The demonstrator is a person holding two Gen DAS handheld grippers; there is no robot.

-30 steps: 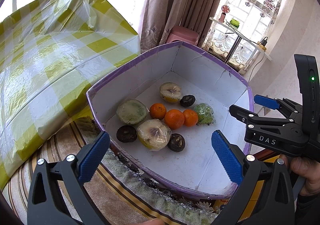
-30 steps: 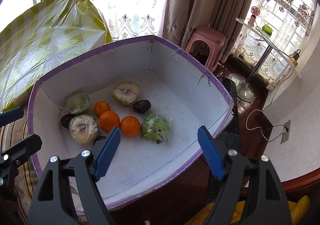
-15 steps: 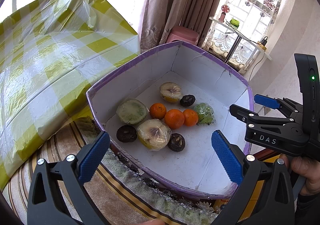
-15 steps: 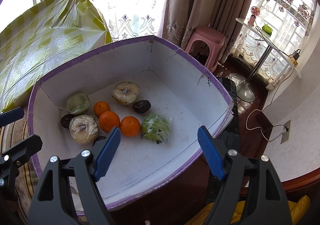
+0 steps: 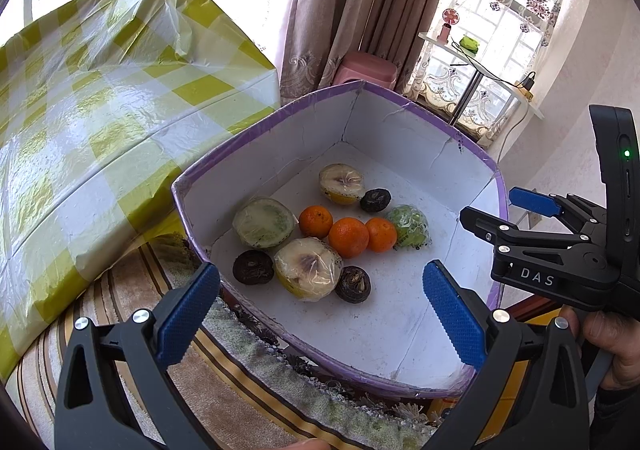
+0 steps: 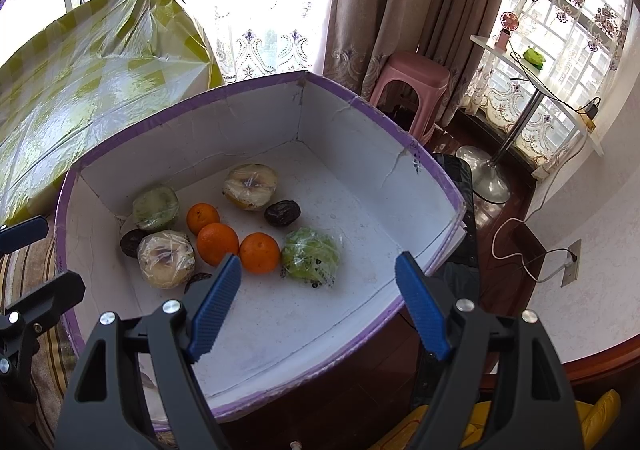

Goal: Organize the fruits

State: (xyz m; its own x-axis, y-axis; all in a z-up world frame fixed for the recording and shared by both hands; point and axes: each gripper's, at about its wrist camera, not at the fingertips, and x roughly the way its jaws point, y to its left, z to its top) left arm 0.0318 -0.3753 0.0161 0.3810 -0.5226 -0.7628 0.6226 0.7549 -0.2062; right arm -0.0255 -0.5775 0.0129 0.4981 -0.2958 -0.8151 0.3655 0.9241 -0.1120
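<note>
A white cardboard box with a purple rim (image 5: 276, 114) (image 6: 192, 100) holds the fruit. Inside lie three oranges (image 5: 348, 236) (image 6: 218, 243), two wrapped pale fruit halves (image 5: 308, 267) (image 6: 250, 186), two wrapped green pieces (image 5: 264, 222) (image 6: 310, 253) and three dark round fruits (image 5: 375, 199) (image 6: 282, 213). My left gripper (image 5: 320, 310) is open and empty above the box's near edge. My right gripper (image 6: 318, 306) is open and empty above the box's near right side; it also shows in the left wrist view (image 5: 520, 210).
A yellow-and-white checked plastic cover (image 5: 100, 122) (image 6: 92, 90) rises left of the box. A striped brown cloth (image 5: 224, 378) lies under the box. A pink stool (image 6: 408, 86), curtains and a small white table (image 6: 532, 78) stand behind. Dark wooden floor (image 6: 504, 210) lies to the right.
</note>
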